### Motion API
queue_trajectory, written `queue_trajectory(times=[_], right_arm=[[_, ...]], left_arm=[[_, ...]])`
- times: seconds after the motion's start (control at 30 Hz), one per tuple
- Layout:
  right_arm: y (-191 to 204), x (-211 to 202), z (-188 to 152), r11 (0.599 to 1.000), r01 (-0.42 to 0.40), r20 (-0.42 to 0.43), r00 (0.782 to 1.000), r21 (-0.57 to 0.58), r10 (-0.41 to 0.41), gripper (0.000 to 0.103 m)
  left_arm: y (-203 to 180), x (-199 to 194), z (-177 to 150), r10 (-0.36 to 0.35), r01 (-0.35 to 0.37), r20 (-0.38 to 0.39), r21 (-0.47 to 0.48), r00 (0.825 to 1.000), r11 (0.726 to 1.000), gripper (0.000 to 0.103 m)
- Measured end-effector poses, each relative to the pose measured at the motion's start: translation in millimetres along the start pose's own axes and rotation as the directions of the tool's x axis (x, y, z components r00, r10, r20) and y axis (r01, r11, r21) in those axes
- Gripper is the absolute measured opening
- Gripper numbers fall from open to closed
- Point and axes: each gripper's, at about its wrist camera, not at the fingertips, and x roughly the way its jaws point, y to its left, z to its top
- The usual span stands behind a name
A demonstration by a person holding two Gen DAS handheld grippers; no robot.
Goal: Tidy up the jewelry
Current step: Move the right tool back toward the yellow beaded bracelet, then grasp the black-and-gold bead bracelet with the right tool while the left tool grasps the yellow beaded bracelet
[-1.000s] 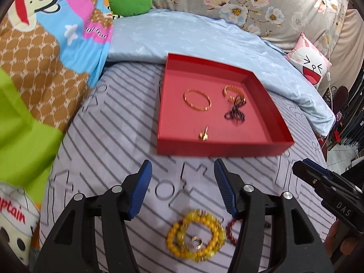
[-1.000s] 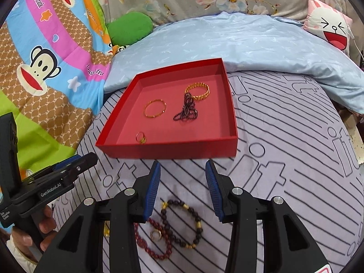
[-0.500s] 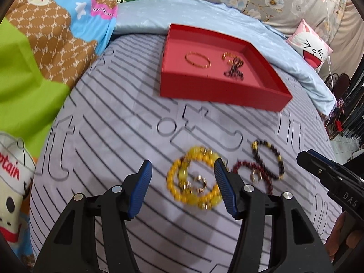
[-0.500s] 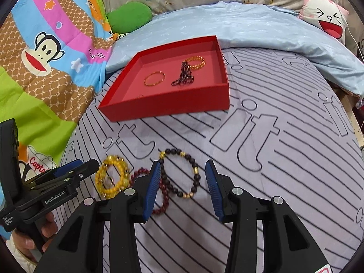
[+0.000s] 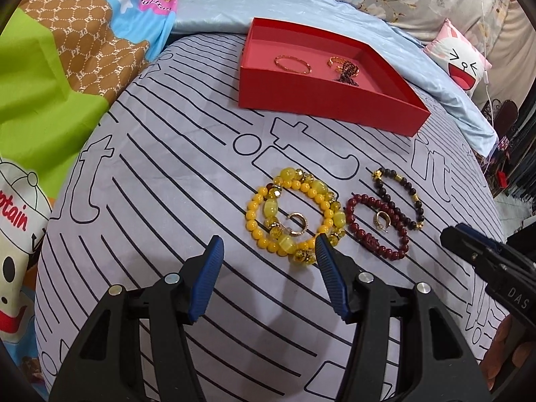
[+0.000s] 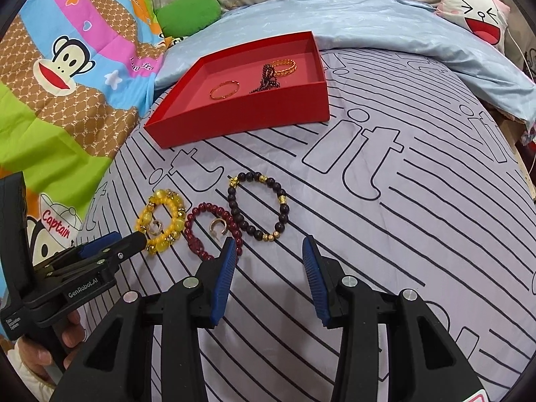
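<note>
A red tray (image 5: 321,100) (image 6: 241,119) lies on the striped bed cover and holds a gold bangle (image 5: 292,64), a gold chain bracelet (image 6: 284,66) and a dark bead strand (image 6: 266,78). In front of it lie yellow bead bracelets (image 5: 293,214) (image 6: 160,222) with a gold ring (image 5: 296,224) inside, a dark red bead bracelet (image 5: 375,231) (image 6: 214,229) with a gold ring (image 6: 219,227) inside, and a black bead bracelet (image 5: 400,197) (image 6: 258,206). My left gripper (image 5: 268,251) is open just short of the yellow bracelets. My right gripper (image 6: 266,248) is open just short of the black bracelet.
A light blue blanket (image 6: 385,23) lies behind the tray. A cartoon monkey quilt (image 6: 67,60) runs along the left. A green cushion (image 6: 187,10) and a pink face pillow (image 6: 475,16) sit at the back. The bed edge drops off at the right (image 5: 495,167).
Both grippers have pulled back from the tray toward me and dipped toward the bed, so the loose bracelets now lie in front of the fingers. Both stay open.
</note>
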Motion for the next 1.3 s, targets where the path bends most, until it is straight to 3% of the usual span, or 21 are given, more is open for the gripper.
queue_trajectory(times=[0.2,0.43,1.03,1.13,1.3], right_arm=[[-1,0,-1,1.000,-0.003,-0.001,1.000,0.004,0.003,0.040],[0,1,1,1.000,-0.002,-0.003,1.000,0.001,0.002,0.040],[3,32,29,0.999,0.025,0.002,1.000,-0.028,-0.025,0.040],[5,41,34,0.999,0.032,-0.004,0.999,-0.044,-0.032,0.036],[7,53,33,0.996,0.062,-0.028,0.998,-0.067,-0.064,0.017]], left_arm=[[3,-4,6,-0.004,0.004,0.022,-0.008,1.000,1.000,0.049],[-2,4,14,-0.016,0.016,0.016,0.007,1.000,1.000,0.032],[-4,26,18,-0.025,0.026,-0.022,0.016,0.999,1.000,0.028],[-4,26,19,-0.026,0.027,-0.021,0.015,0.999,1.000,0.028],[-3,26,19,-0.030,0.031,-0.024,0.012,0.999,0.999,0.028]])
